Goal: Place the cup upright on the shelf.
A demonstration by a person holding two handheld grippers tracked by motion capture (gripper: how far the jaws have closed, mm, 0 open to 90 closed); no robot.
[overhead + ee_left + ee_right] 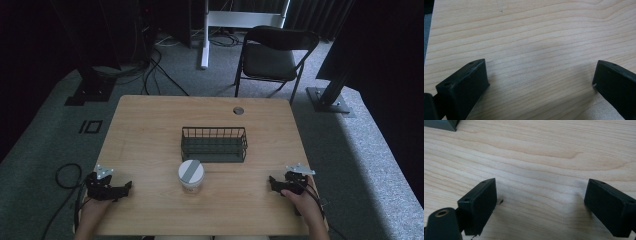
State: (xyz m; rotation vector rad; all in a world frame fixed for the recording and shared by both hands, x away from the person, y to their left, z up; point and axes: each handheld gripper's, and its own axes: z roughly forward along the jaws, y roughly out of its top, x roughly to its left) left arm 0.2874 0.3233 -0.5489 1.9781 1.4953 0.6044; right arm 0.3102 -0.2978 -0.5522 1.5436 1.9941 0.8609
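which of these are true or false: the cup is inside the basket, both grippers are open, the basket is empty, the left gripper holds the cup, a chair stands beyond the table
The cup is inside the wire basket: false, it stands on the table just in front of the basket.
Both grippers are open: true, the left gripper and the right gripper show jaws spread apart.
The basket is empty: true.
The left gripper holds the cup: false, it holds nothing and rests apart from the cup.
A chair stands beyond the table: true.
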